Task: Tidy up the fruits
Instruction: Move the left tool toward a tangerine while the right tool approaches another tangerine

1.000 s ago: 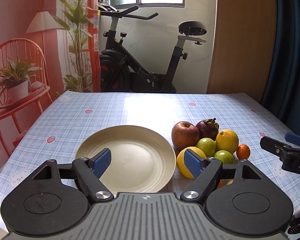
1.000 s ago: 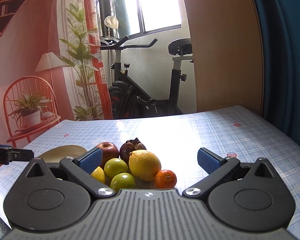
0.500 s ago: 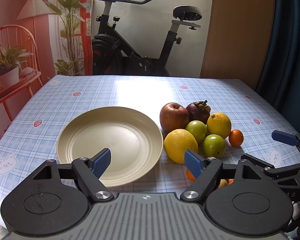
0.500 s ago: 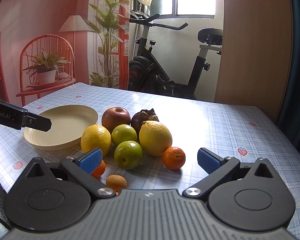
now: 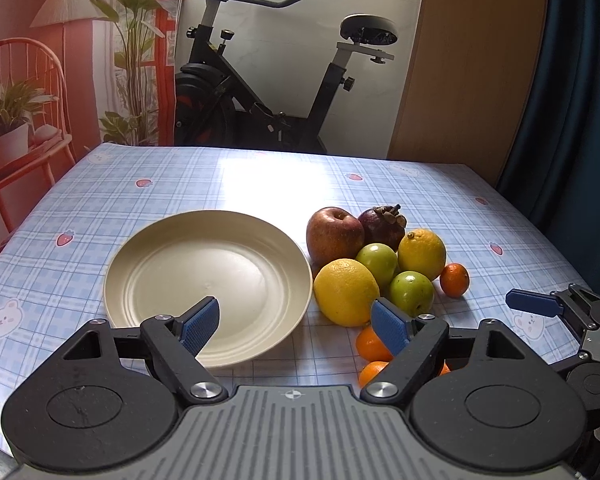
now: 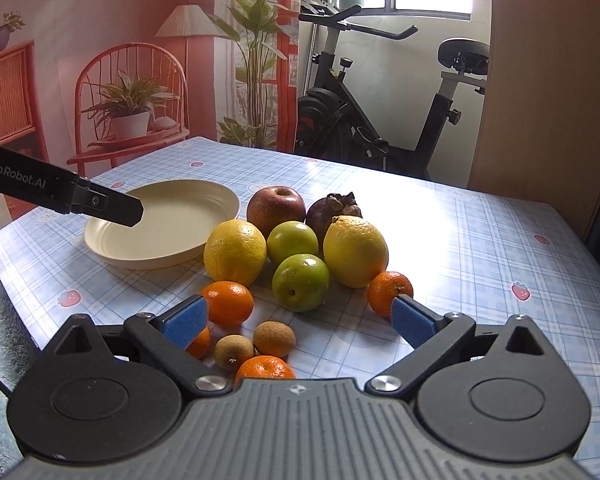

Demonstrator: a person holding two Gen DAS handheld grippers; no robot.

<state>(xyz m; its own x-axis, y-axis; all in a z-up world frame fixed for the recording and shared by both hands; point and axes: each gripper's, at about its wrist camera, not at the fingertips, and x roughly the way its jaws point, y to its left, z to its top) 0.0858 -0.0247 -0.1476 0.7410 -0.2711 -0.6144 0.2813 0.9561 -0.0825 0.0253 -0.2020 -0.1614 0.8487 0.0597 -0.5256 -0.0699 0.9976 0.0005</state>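
Note:
A cream plate (image 5: pixel 172 256) (image 6: pixel 204 200) lies bare on the checked tablecloth. To its right is a heap of fruit: a red apple (image 6: pixel 275 208), a mangosteen (image 6: pixel 332 210), two yellow citrus (image 6: pixel 235 251) (image 6: pixel 355 250), two green fruits (image 6: pixel 300 282), several small oranges (image 6: pixel 228 302) and two brown fruits (image 6: pixel 274 338). My left gripper (image 5: pixel 296 322) is open and empty over the plate's near rim. My right gripper (image 6: pixel 300 322) is open and empty above the near fruits.
The table (image 5: pixel 260 176) has a blue checked cloth with edges at left, right and far side. An exercise bike (image 5: pixel 268 92) stands behind it. A red chair with a potted plant (image 6: pixel 130 116) stands at the left.
Both grippers rose and pulled back toward me, so more of the plate and the near small fruits show. The right gripper swung left toward the fruit heap. Both stayed open.

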